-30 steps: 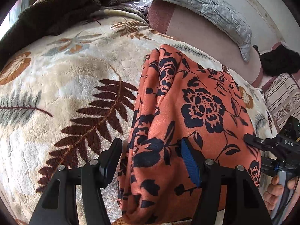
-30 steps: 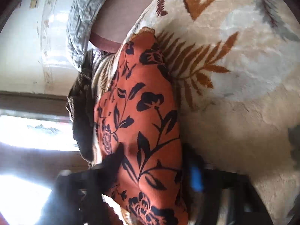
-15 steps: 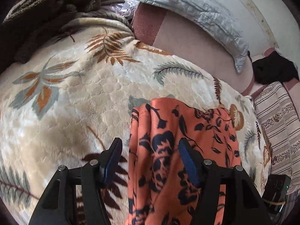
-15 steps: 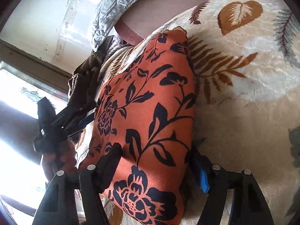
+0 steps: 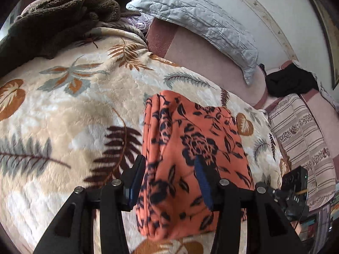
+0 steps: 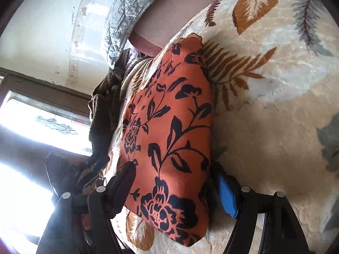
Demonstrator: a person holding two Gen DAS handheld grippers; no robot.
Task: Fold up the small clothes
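Straddling the near end of the folded orange floral garment [image 5: 190,148], the left gripper [image 5: 169,182] sits low centre of its frame, jaws about half open and just been closing; the cloth lies between the pads, but whether they press it I cannot tell. In the right wrist view the right gripper [image 6: 175,186] sits bottom centre, jaws wide, spanning the same garment [image 6: 169,127] without a clear pinch. The garment rests mid-frame on the cream leaf-print blanket [image 5: 63,116]. Farther: brown towel [image 5: 53,21] upper left, grey quilted pillow [image 5: 201,21] top centre, black cloth [image 5: 290,82] right.
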